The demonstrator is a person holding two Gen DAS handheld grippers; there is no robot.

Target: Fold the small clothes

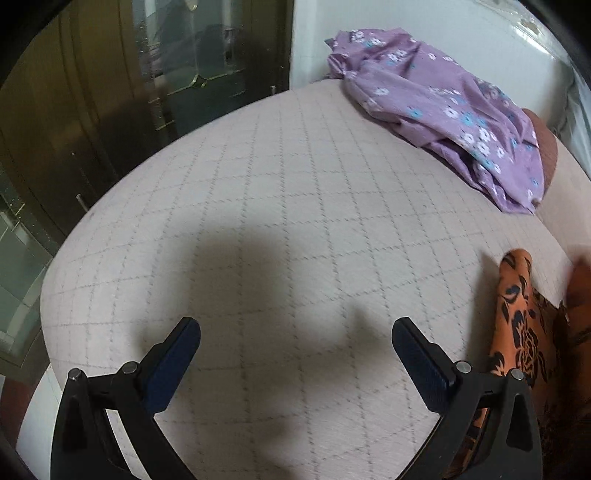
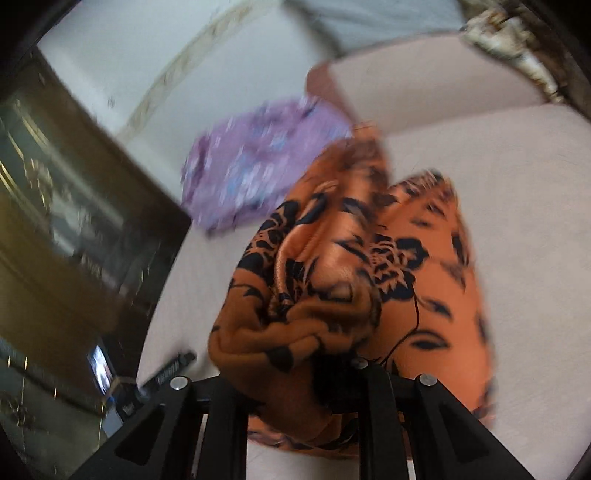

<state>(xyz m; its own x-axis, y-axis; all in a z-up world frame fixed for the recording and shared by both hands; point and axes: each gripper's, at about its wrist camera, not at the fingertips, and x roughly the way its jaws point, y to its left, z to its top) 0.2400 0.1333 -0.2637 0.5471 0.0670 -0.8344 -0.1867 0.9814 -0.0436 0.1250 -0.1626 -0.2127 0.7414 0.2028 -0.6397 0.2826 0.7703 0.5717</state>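
The right tool is clamped on the orange garment; the left tool, jaws apart and empty, has that garment's hanging length just to its right above the bed.

- Left gripper hanging over the bare middle of the bed, nothing between its fingers.
- Patterned garment just right of that gripper, bunched in the right gripper and draping down to the bed.
- Flowered garment heaped at the far right corner, well apart.
- Cabinet standing beyond the left edge.
- Wall behind the heap.
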